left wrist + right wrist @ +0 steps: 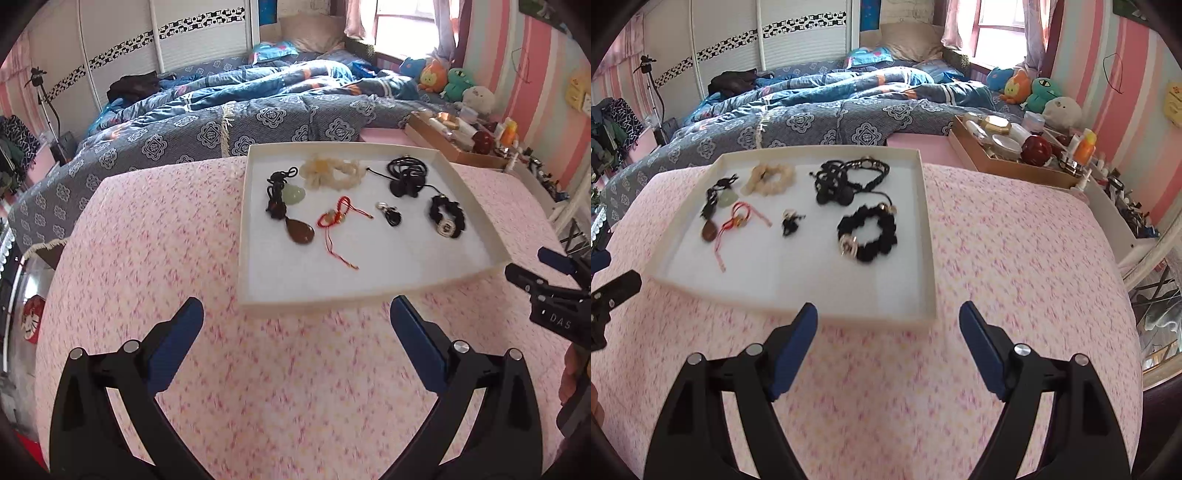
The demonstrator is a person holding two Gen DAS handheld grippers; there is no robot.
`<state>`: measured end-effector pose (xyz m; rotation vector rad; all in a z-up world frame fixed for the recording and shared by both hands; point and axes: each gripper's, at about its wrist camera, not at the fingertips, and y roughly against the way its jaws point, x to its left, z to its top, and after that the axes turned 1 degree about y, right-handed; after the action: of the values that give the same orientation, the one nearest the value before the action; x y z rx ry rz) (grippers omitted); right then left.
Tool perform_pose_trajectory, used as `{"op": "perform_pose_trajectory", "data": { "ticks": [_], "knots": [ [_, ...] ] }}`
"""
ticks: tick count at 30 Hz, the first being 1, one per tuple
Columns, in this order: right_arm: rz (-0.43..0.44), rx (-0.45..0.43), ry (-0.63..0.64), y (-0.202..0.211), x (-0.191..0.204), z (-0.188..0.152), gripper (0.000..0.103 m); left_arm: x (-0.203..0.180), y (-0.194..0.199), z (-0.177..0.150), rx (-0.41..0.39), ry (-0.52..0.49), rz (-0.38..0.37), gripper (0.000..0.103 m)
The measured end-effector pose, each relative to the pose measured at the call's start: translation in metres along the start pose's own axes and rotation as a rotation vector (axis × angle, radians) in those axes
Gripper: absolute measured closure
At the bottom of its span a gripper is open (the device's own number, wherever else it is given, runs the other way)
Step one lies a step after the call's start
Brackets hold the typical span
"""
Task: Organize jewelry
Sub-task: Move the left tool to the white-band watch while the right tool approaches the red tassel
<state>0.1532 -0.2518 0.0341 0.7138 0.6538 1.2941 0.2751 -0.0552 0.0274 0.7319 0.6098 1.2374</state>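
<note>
Legible writing: the letters "DAS" appear in white on the body of the right gripper (554, 291), seen at the right edge of the left wrist view. No other text can be read in either view.

Left gripper (295, 317): jaws spread wide, holding nothing, above the pink-flecked surface (258, 369) just short of the tray's near rim. Right gripper (888, 319): jaws likewise spread and empty, near the tray's near right corner.

The jewelry lies in a shallow white tray (255, 221) on the surface. Contents: a cream beaded bracelet (332, 171) at the back; a black cord necklace (406, 177) beside it; a black bracelet with a pale clasp (447, 218) at the right; a small black charm (391, 216); a red cord charm (334, 218) at the middle; a pale green pendant (293, 194) and a brown teardrop pendant (299, 230) on dark cord at the left. The pieces lie apart from one another.

View differences: the right wrist view shows the cardboard box of bottles and jars (1015, 162) more fully, with an orange-capped bottle (1086, 147). Both views show the bed (221, 122) behind the surface.
</note>
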Motion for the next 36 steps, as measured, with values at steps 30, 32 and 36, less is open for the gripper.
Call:
{"op": "perform_pose_trajectory", "data": {
  "ticks": [30,32,36],
  "knots": [
    [-0.032,-0.132,0.053,0.132,0.016,-0.163,0.003,-0.004,0.100,-0.160,-0.008,-0.052,0.008,0.003],
    [-0.038,-0.145,0.040,0.136,0.013,-0.172,0.003,-0.001,0.106,-0.170,-0.029,-0.055,0.018,0.003],
    [-0.034,-0.151,-0.017,0.142,-0.002,-0.188,0.003,0.007,0.110,-0.187,-0.042,-0.040,0.035,0.003]
  ]
}}
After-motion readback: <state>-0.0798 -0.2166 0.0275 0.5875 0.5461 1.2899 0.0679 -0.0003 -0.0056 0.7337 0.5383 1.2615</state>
